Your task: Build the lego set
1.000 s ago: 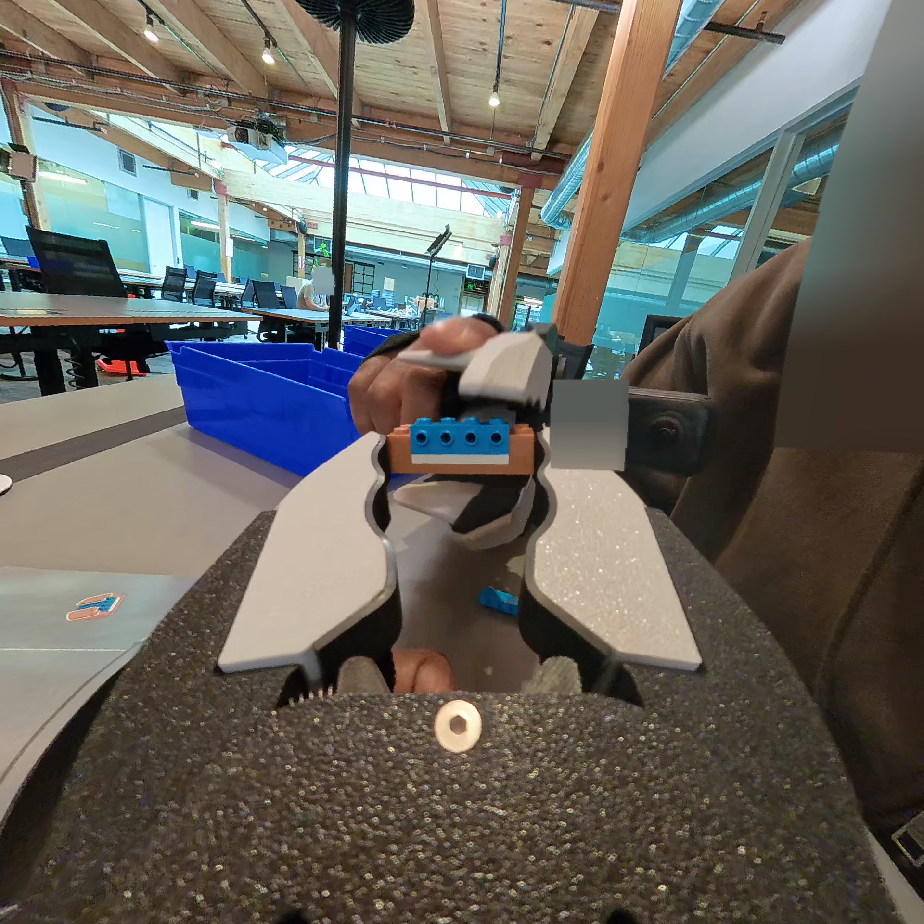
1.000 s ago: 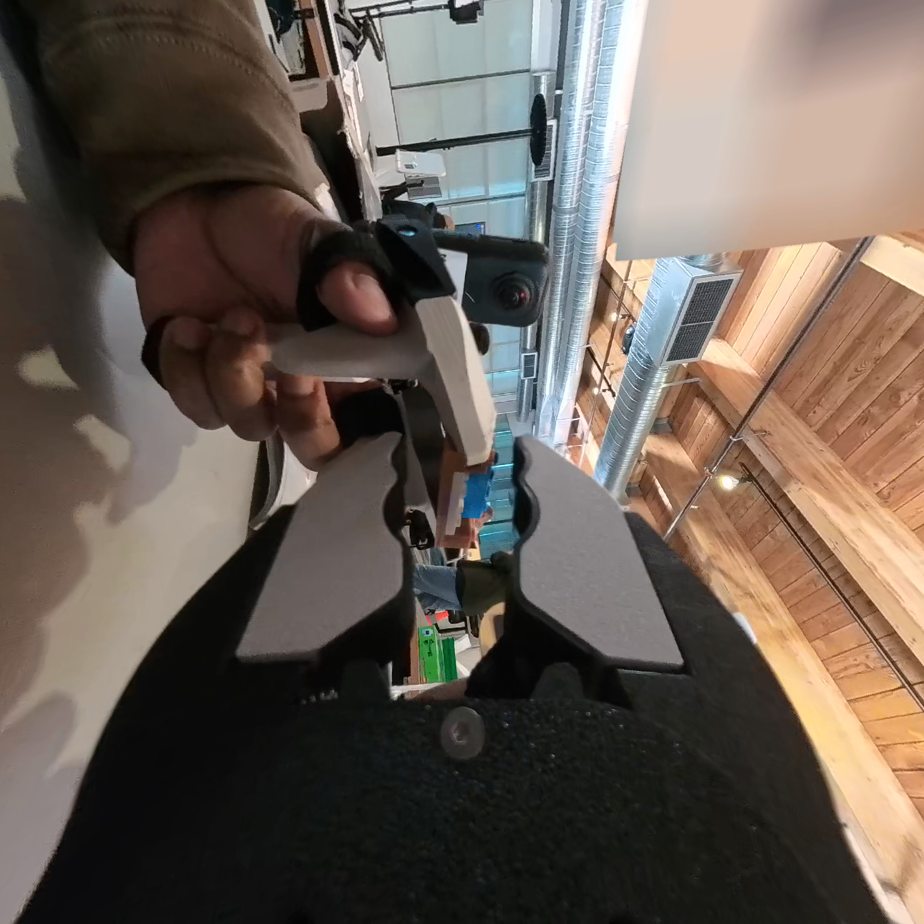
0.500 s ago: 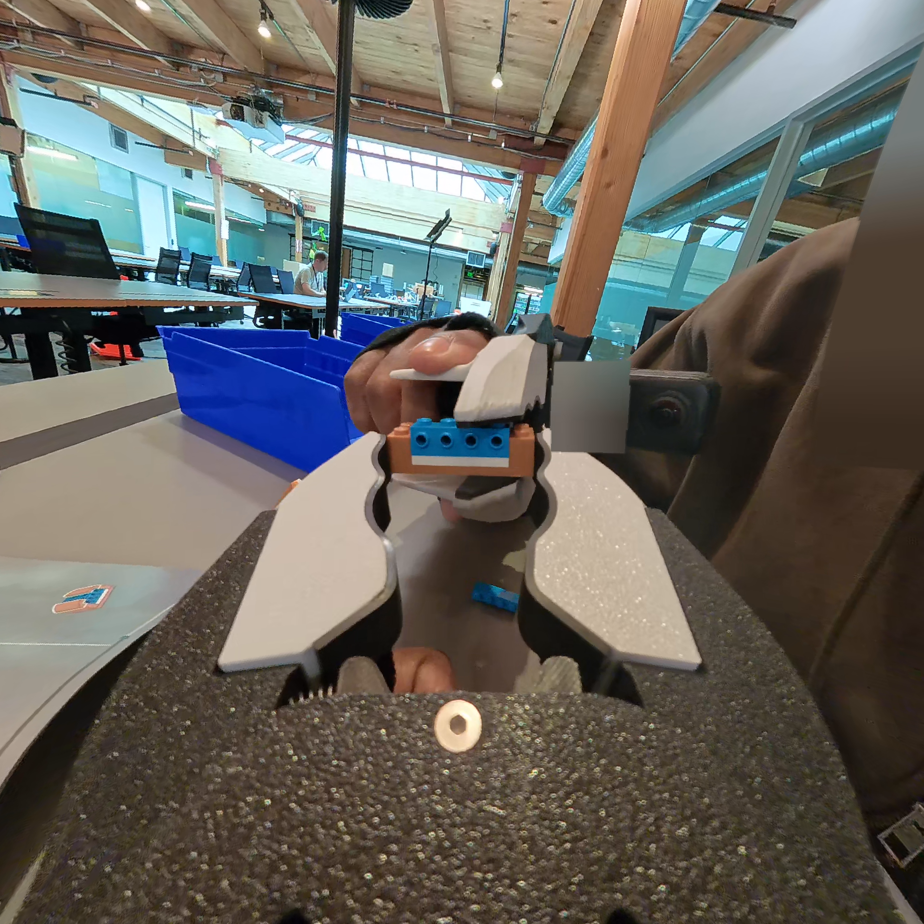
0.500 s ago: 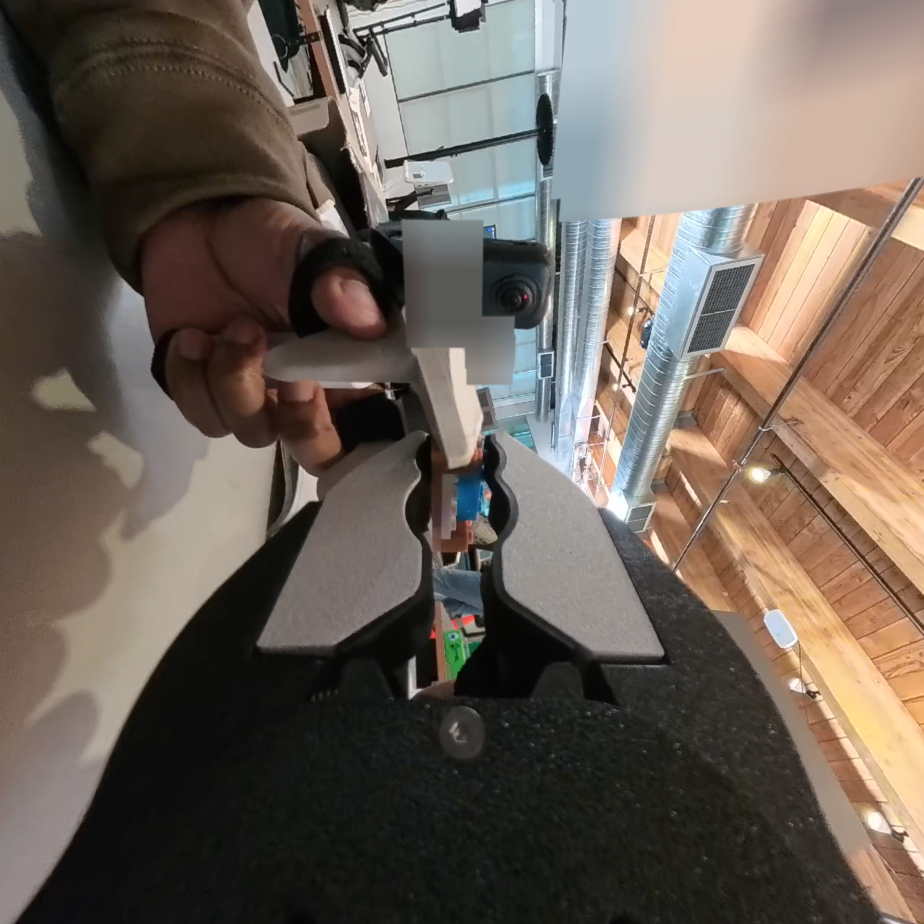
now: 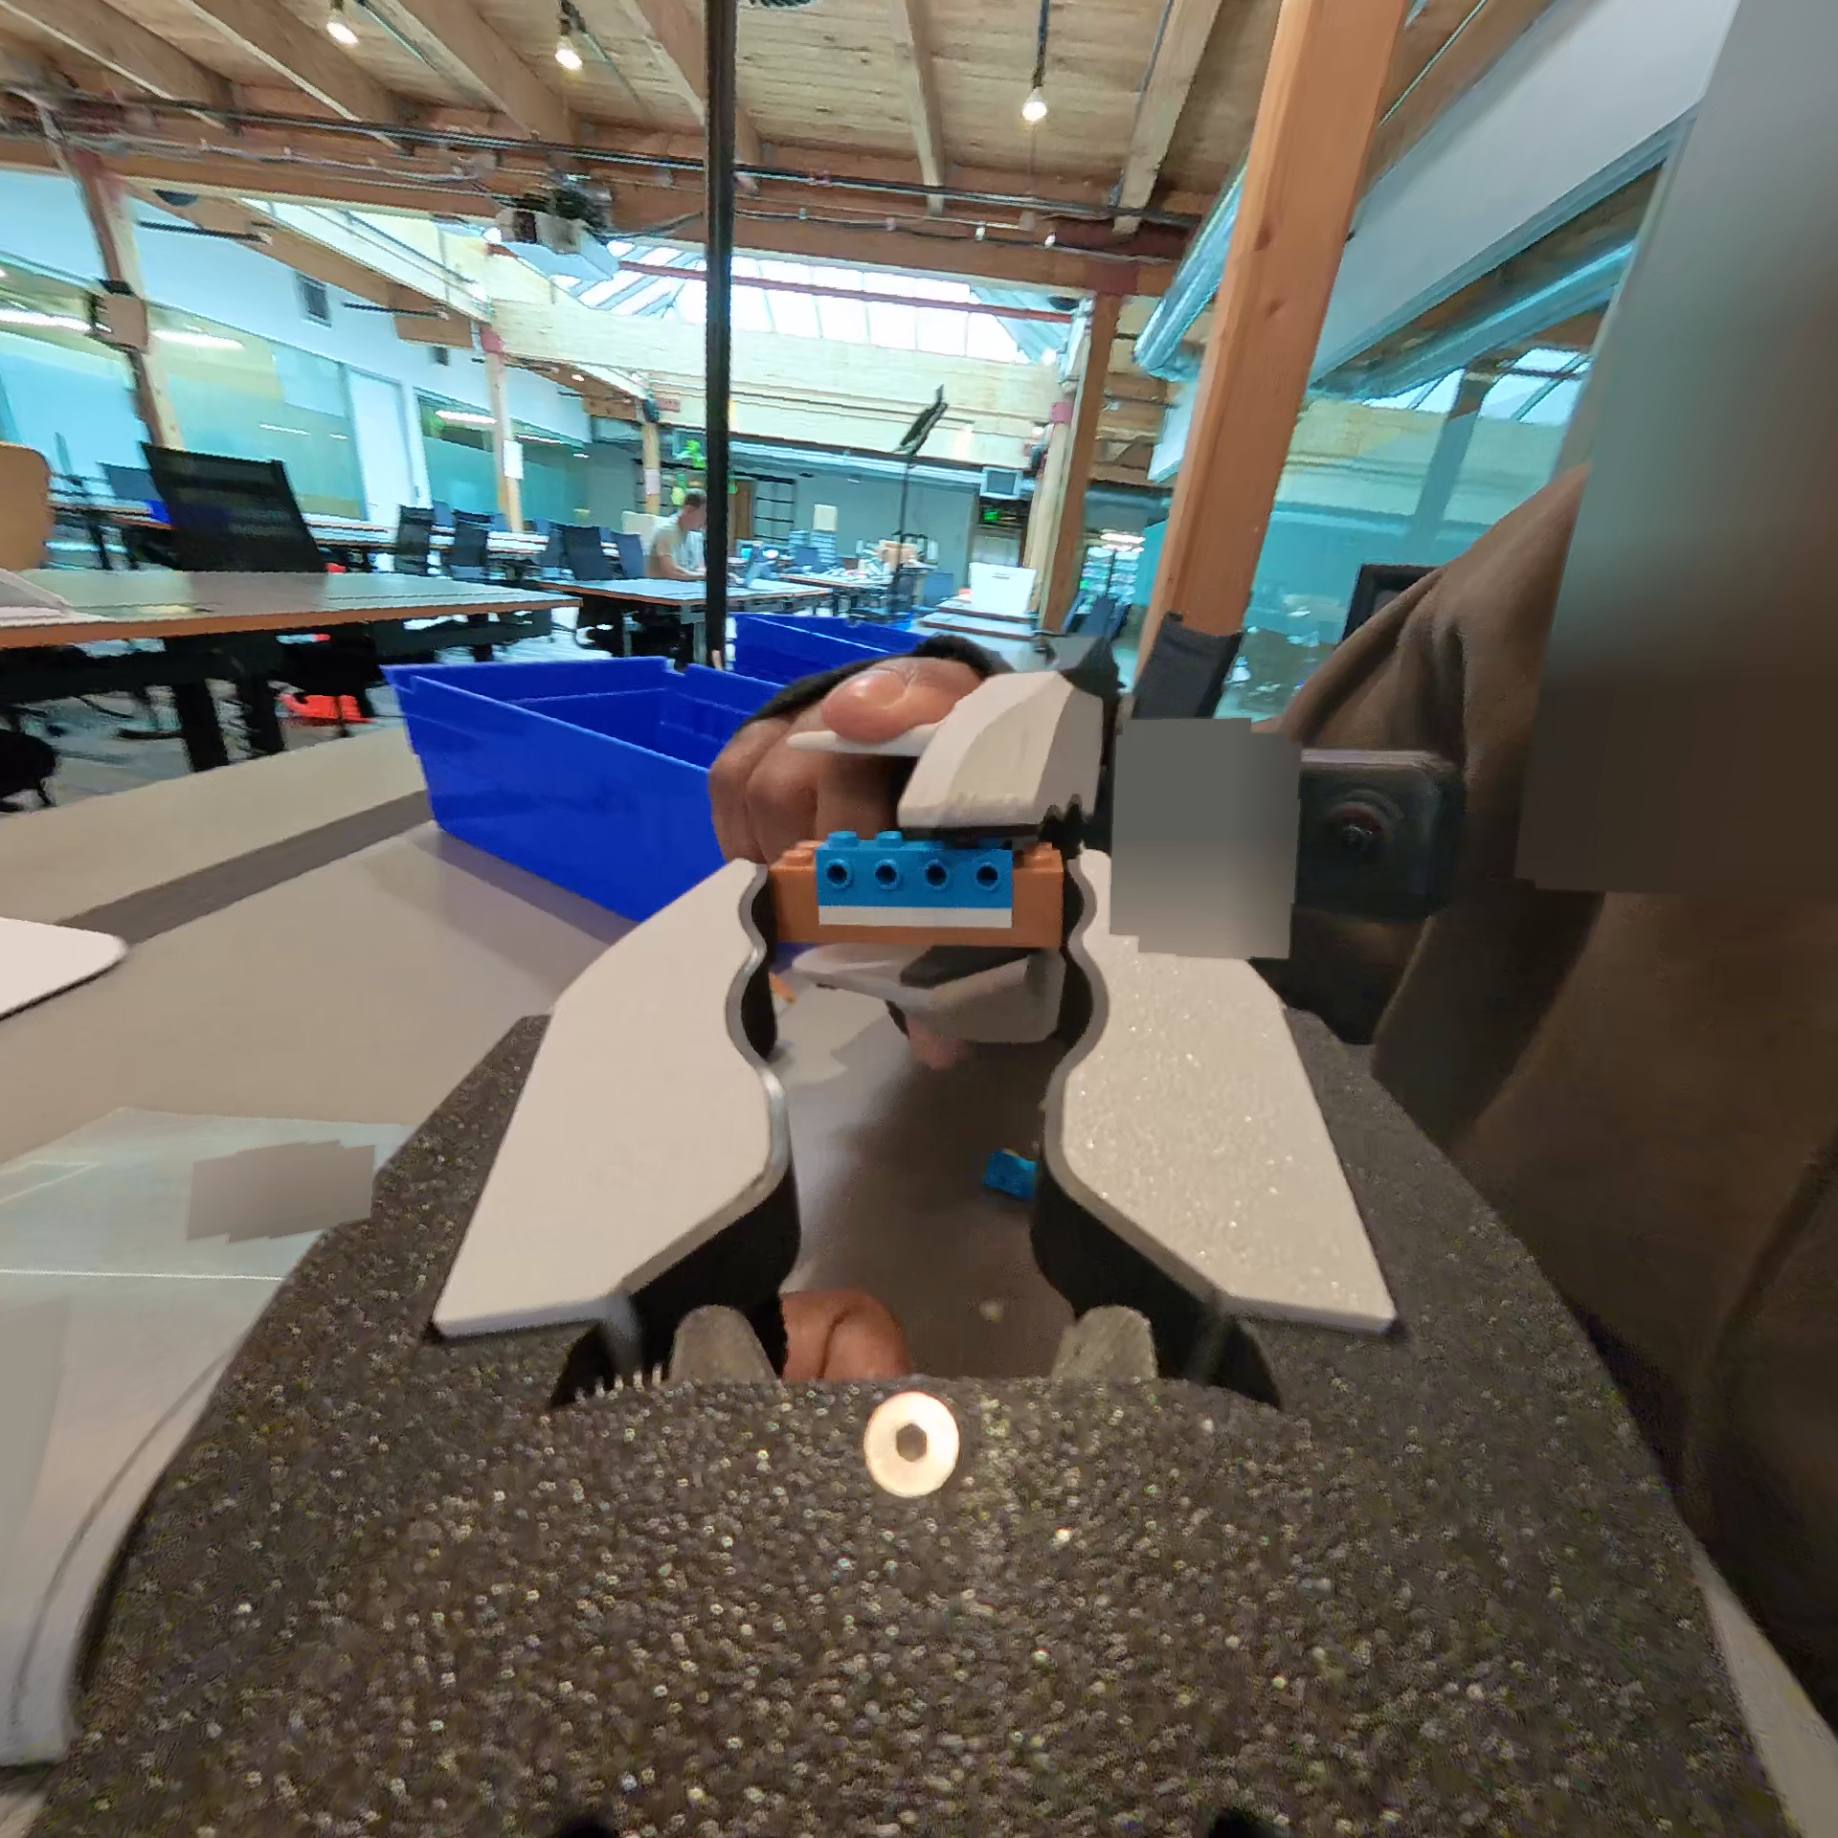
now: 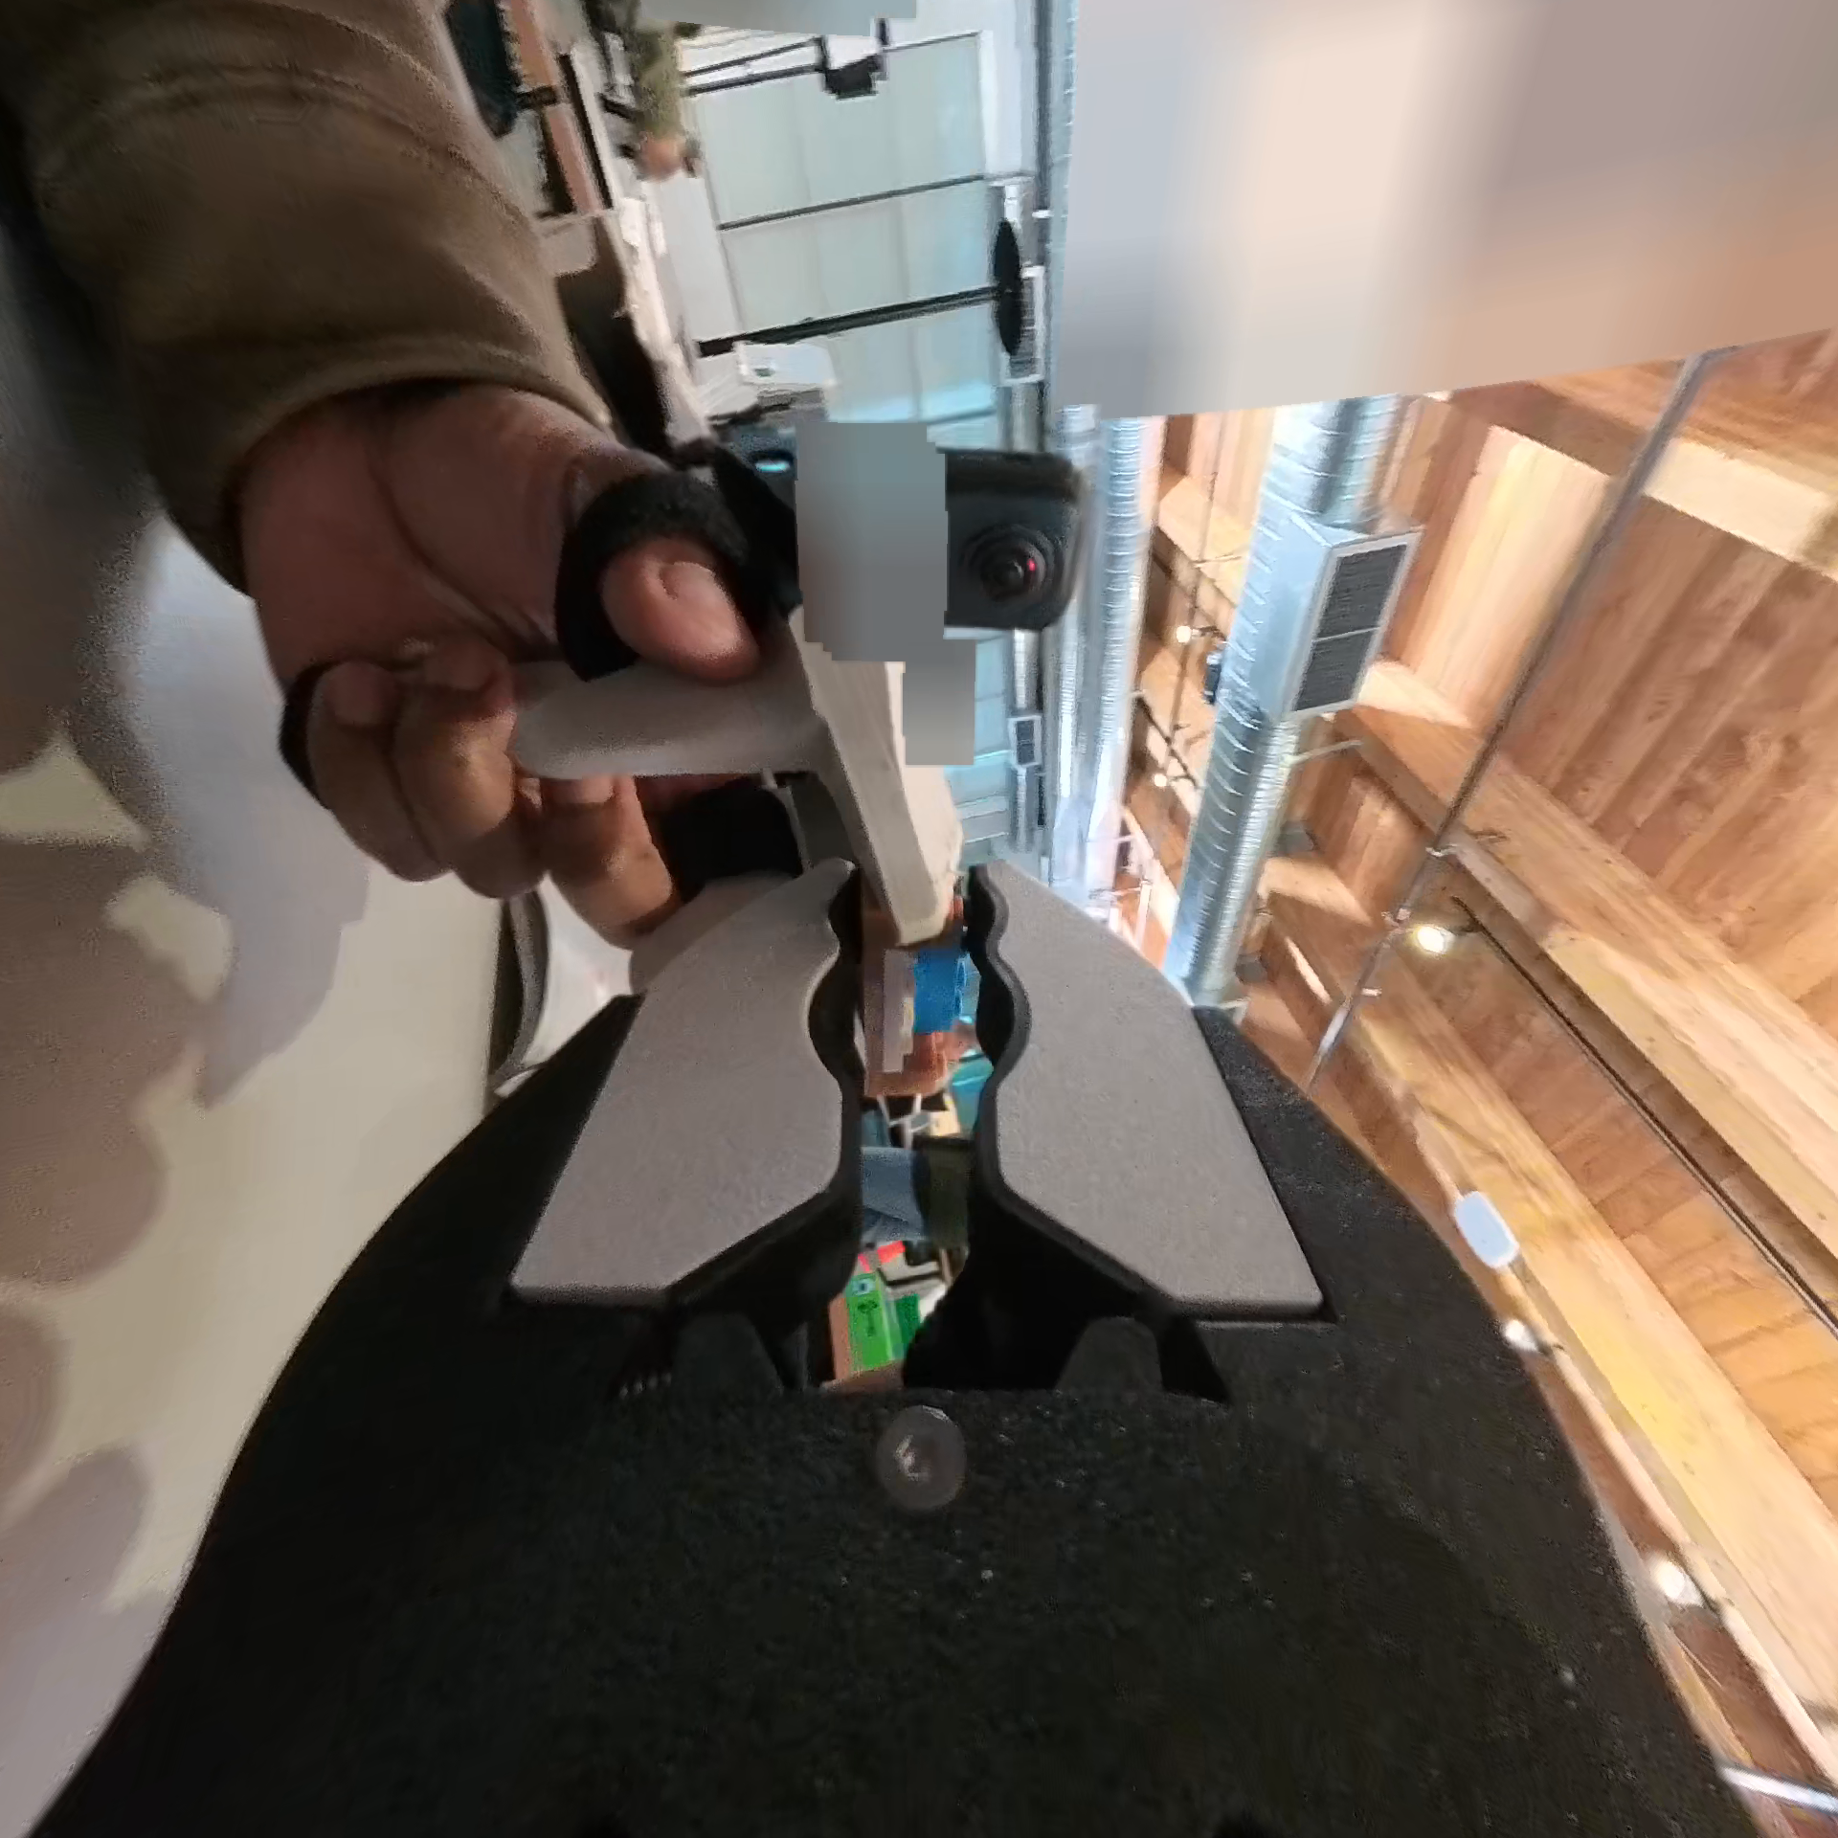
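Observation:
A small lego assembly (image 5: 925, 910) of a brown brick, a blue brick with holes and a white plate is clamped by its ends in my left gripper (image 5: 917, 935), held above the table. My right gripper comes from the far side. Its upper finger (image 5: 995, 771) lies on the blue top and its lower finger sits under the brown brick. In the right wrist view my right gripper (image 6: 913, 925) is closed narrowly around the assembly (image 6: 940, 985), seen edge-on. One pale left-gripper finger (image 6: 875, 796) crosses in front of it, held by a hand.
A loose blue lego piece (image 5: 1010, 1174) lies on the grey table (image 5: 298, 995) under the grippers. Blue plastic bins (image 5: 577, 776) stand behind. A flat sheet (image 5: 149, 1194) and a white object (image 5: 40, 970) lie at the left. A brown sleeve (image 5: 1591, 995) fills the right. The tips of one gripper are about 4 cm away from the tips of the other.
My right gripper's fingers have closed in from wide apart onto the lego assembly. My left gripper has kept its hold and shifted only slightly.

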Motion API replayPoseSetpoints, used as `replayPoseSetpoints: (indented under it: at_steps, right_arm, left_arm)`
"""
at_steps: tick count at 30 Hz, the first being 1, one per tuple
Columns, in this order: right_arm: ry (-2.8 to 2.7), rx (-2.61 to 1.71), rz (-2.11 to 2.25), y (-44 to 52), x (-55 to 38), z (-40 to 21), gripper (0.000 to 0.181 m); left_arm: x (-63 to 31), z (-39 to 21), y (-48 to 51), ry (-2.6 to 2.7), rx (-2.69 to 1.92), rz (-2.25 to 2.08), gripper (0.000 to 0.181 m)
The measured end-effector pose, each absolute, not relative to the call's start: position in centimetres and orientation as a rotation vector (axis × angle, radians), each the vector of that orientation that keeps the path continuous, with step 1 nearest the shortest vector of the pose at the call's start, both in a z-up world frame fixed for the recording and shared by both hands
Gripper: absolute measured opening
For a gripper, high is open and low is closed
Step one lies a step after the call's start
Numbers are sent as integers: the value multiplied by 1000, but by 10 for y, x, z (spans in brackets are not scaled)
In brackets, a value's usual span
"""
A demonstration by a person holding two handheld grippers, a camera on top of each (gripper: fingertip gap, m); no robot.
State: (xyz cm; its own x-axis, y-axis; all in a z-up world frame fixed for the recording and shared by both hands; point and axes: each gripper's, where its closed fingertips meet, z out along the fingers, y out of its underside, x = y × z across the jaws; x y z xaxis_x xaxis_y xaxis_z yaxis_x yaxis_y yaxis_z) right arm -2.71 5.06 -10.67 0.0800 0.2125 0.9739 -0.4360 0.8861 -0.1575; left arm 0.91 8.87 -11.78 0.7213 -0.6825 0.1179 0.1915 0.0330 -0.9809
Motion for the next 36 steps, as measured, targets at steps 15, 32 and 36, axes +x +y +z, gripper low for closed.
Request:
replayPoseSetpoints:
  at_steps: [15, 32, 36]
  right_arm:
    - [-1337, 92, 435, 70, -40, -111, 38]
    - [-1433, 89, 454, 68, -40, -122, 17]
    - [-1417, 86, 467, 69, -41, -123, 17]
  left_arm:
    - [0, -126, 99, 473, -1474, -455, 55]
    - [7, -136, 100, 494, -1532, -474, 55]
    - [6, -137, 101, 497, -1533, -458, 55]
